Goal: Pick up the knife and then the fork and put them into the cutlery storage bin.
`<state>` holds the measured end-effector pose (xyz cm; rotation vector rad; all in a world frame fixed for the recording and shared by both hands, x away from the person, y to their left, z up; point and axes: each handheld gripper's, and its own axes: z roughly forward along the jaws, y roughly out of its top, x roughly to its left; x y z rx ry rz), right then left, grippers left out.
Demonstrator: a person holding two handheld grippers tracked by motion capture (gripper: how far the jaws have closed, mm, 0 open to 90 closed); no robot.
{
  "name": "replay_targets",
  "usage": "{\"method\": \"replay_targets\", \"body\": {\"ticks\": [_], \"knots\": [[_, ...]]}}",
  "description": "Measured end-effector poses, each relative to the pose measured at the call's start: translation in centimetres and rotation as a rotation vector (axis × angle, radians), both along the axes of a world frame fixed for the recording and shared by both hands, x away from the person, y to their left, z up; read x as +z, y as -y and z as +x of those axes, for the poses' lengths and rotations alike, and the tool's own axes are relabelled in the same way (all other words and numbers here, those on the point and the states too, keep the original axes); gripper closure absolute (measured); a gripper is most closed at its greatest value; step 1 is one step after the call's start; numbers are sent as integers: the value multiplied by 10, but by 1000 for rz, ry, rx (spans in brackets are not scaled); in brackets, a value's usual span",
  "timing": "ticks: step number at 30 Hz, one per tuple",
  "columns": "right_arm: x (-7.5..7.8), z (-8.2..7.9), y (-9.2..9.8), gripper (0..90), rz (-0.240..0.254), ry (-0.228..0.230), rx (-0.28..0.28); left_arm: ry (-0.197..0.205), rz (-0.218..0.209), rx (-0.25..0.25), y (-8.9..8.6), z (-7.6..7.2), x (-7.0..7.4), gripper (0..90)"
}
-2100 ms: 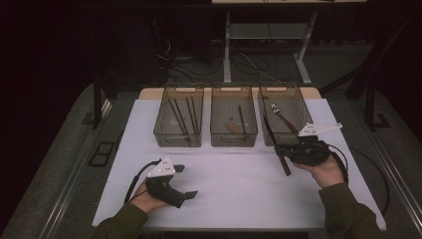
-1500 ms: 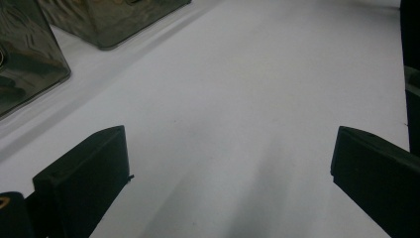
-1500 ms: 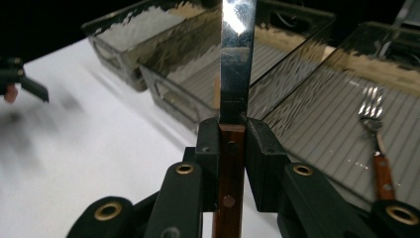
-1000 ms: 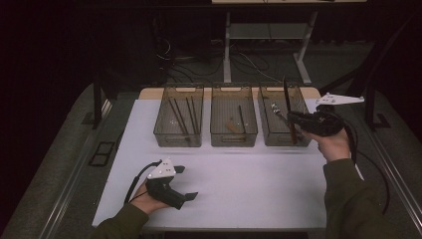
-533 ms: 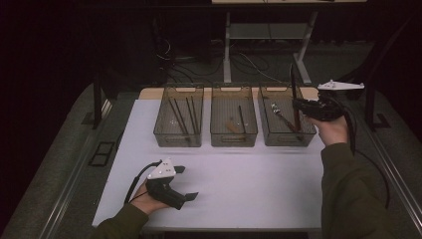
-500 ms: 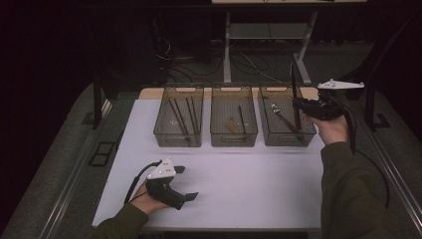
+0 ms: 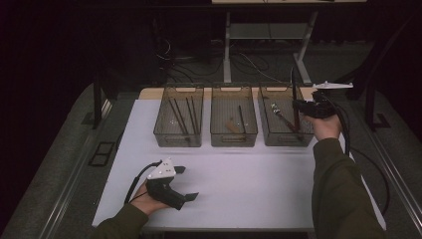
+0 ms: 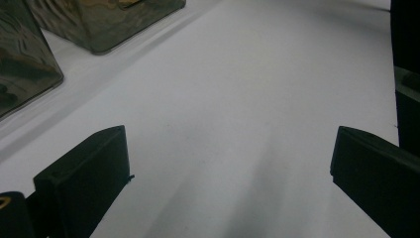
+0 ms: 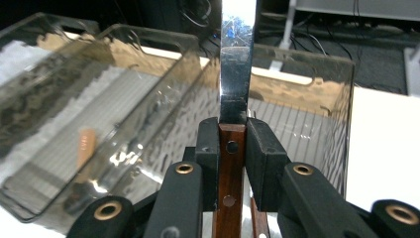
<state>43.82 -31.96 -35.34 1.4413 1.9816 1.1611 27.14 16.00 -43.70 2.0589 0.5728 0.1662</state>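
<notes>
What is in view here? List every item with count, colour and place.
table: one, white top, under everything
left bin: one, smoky clear, far side of the table, left of the row
middle bin: one, smoky clear, centre of the row
right bin: one, smoky clear, right of the row
long utensils: several, dark, in the left bin
thin stick: one, dark, in the middle bin
short piece: one, brown, in the middle bin
shiny-ended utensil: one, in the right bin
knife: one, wooden handle, steel blade, upright over the right bin
left gripper: black, open, on the near left of the table
right gripper: black, clamped on the knife handle
</notes>
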Motion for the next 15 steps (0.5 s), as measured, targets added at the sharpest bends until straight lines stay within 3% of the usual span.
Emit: {"method": "replay_targets", "body": {"ticks": [10, 15], "knots": [[-30, 2, 0, 766, -20, -71, -24, 0, 2, -2, 0, 0, 0, 8], [-36, 4, -1, 766, -66, -103, -11, 0, 3, -3, 0, 0, 0, 8]]}}
